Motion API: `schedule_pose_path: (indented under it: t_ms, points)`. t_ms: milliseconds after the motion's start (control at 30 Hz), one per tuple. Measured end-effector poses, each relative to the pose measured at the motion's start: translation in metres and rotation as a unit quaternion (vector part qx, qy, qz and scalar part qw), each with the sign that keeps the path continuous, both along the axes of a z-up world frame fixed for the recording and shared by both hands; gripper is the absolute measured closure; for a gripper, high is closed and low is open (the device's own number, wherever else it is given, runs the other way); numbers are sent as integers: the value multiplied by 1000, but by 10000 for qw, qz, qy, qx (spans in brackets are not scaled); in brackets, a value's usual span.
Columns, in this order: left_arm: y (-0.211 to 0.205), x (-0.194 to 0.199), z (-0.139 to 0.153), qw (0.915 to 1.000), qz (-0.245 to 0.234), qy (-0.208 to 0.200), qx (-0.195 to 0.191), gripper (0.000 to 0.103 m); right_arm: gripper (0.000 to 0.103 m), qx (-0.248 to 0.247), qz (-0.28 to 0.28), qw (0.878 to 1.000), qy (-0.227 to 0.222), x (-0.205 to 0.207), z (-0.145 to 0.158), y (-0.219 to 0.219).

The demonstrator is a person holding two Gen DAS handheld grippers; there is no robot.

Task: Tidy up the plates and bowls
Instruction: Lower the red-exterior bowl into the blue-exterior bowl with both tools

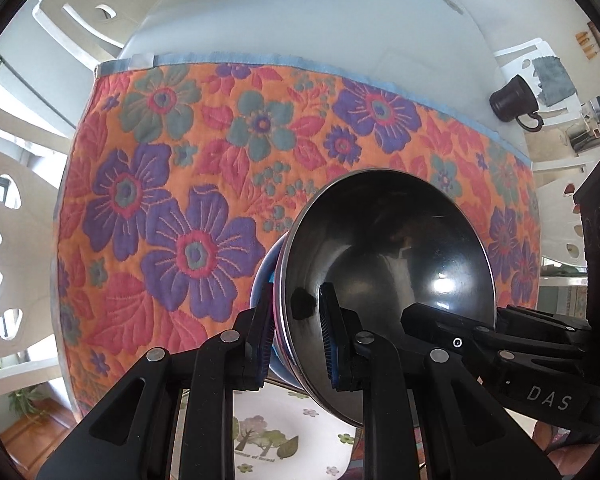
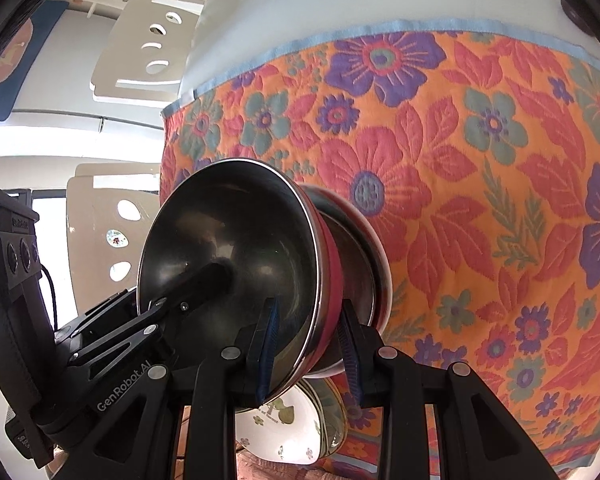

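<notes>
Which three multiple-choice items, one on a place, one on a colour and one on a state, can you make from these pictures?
1. The dark mug stands: A on a shelf; B on the bare white table; C on the floor.
2. The steel bowl has an outer wall that is: A red; B green; C yellow.
3. The right gripper is: A open and empty; B shut on the bowl's rim; C shut on the mug.
B: white tabletop lies under it. A: a red band shows behind the rim. B: the pads press either side of the rim.

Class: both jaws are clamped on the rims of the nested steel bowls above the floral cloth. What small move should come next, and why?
Probably lower the bowls together onto the floral cloth: the left gripper and the right gripper both pinch rims, and the stack hangs tilted.
</notes>
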State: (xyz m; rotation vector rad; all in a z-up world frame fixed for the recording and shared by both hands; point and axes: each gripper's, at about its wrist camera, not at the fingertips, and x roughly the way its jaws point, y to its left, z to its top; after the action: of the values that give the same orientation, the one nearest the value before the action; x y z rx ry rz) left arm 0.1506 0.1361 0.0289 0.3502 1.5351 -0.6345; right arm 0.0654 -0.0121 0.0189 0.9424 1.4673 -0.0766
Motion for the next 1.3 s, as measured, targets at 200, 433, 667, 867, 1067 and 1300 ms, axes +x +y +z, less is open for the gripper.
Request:
schedule_pose_path:
  t_ms: [200, 433, 667, 867, 1067, 1300]
  points:
    - [0, -1, -2, 9998, -133, -44, 157, 83, 72, -71, 75, 9999, 19, -1, -2, 3]
    - [6, -2, -8, 9997, -108, 26, 221, 83, 70, 0, 35, 9999, 127, -5, -9, 2]
    - [7, -2, -8, 9997, -89, 33, 222, 83, 62, -37, 23, 10000, 60, -7, -3, -1]
    - [8, -1, -5, 9998, -80, 37, 194, 82, 61, -14, -14, 10000, -9, -8, 2, -2]
    - [12, 2, 5, 9999, -21, 37, 100, 73, 59, -71, -145, 9999, 61, -19, 2, -11]
    - [16, 11, 13, 9999, 101, -31, 56, 70, 51, 14, -359, 9992, 179, -31, -9, -22]
